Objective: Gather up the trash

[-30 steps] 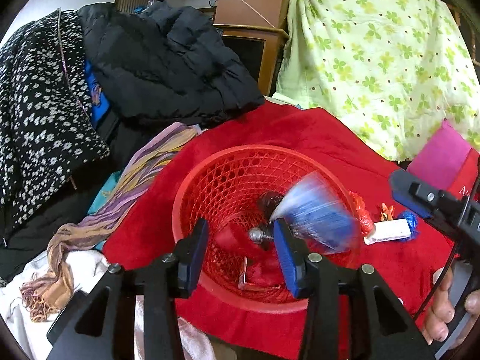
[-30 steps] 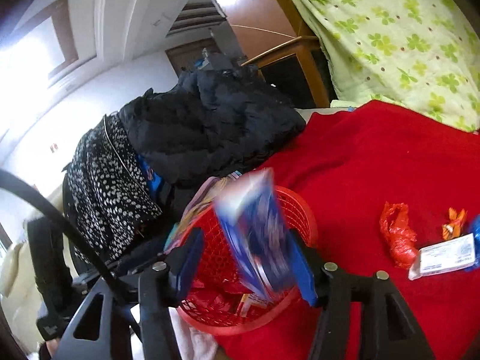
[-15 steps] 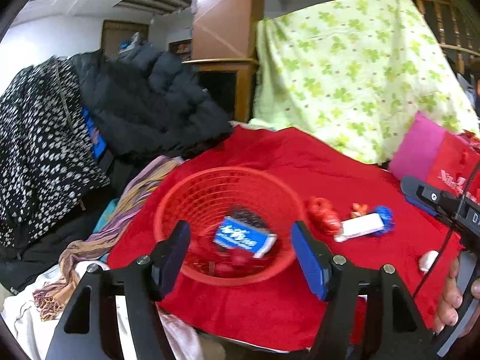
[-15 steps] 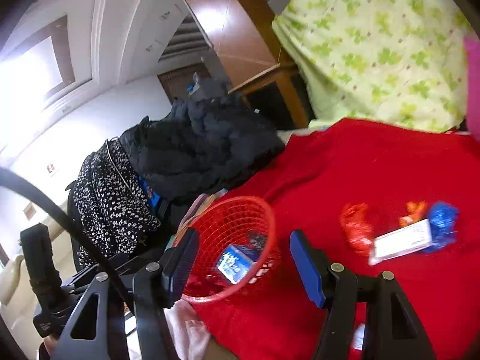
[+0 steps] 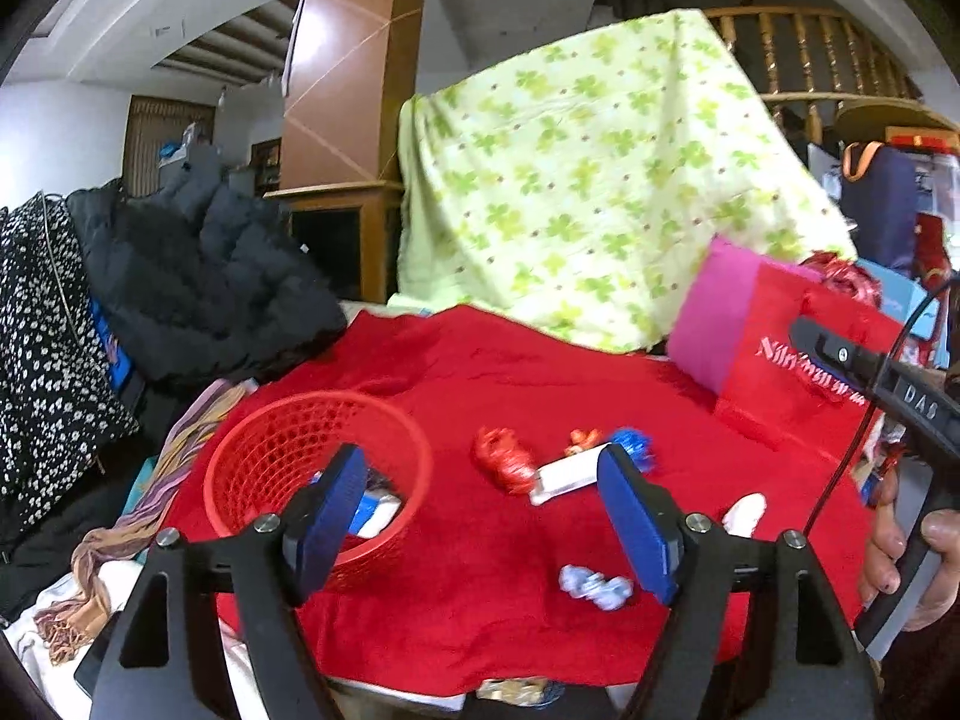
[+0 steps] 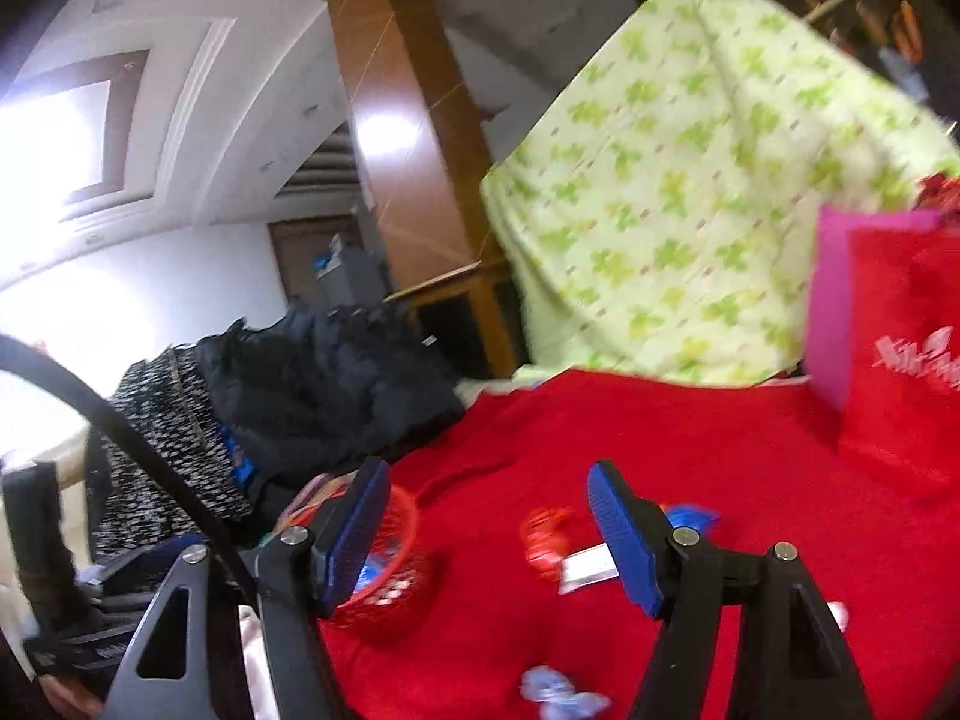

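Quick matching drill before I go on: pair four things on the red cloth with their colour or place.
Things:
1 basket
2 crumpled wrapper
3 flat packet
4 twisted wrapper

Descriptions:
A white, between the red and blue wrappers
B pale blue, nearest the camera
C red mesh, at the left
D shiny red, right of the basket

Pairs: 1-C, 2-D, 3-A, 4-B
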A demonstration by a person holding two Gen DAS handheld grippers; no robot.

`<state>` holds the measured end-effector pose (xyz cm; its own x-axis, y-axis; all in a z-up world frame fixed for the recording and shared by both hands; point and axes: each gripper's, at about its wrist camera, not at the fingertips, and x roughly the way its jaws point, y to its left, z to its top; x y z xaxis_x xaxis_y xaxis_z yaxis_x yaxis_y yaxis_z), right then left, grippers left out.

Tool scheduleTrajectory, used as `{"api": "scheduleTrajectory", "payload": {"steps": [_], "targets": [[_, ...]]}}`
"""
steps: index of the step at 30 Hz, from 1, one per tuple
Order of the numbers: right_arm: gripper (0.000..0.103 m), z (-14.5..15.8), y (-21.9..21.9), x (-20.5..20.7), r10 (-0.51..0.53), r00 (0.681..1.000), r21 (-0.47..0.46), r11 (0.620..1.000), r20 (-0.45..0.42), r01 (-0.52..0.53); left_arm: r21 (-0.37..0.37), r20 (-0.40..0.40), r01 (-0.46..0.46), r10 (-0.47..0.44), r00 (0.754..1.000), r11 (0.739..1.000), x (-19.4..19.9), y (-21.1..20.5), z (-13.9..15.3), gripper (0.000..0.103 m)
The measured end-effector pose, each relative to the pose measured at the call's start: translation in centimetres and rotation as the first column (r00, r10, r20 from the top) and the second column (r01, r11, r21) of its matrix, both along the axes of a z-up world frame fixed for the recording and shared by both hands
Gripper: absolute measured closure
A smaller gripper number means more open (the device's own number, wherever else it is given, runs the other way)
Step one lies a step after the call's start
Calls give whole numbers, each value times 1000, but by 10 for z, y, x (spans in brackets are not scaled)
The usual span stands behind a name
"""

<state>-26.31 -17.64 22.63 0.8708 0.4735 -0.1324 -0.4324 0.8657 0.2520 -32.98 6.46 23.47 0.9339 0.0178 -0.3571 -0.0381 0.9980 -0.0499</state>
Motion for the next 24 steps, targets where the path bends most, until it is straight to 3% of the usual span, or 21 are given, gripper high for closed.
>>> {"api": "scheduleTrajectory", "payload": {"steps": [10,24], "targets": [[29,9,-72,-39,-160,986,30,987,45,158,14,58,91,-92,994,996,-32,-38,6,21],[29,18,-162,-86,-378,921,112,923,89,368,-41,2,121,-121,993,992,-42,-45,3,21]]}}
